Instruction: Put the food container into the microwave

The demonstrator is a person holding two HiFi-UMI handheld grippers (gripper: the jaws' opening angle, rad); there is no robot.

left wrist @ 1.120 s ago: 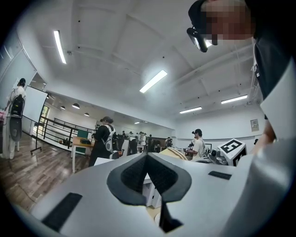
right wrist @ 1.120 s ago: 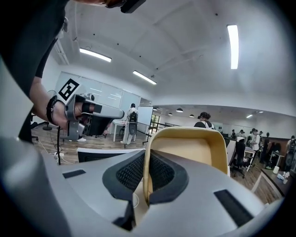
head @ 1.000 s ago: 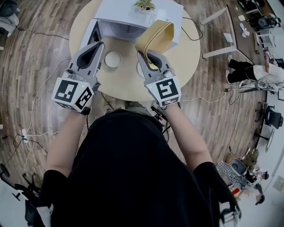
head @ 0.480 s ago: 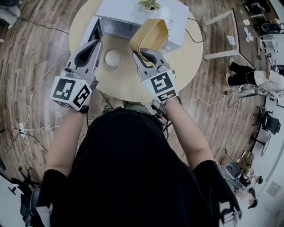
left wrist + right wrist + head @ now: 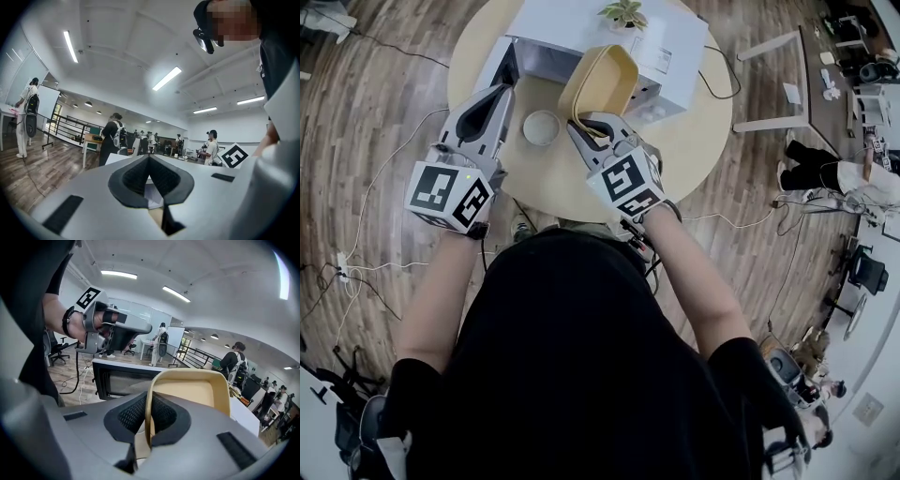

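The person wears a black short-sleeved T-shirt. The left gripper and right gripper have pale grey, tapering plastic bodies, with black mesh-textured pads lining the jaws. Each carries a white cube printed with black square markers. A black strap circles the left wrist. A dark cable runs from the right gripper.

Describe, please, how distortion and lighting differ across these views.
Head view: fisheye bends the floorboards around the table. Left gripper view: dark vignetted corners, bright ceiling strips. Right gripper view: food container sharp, light flaring at right edge.
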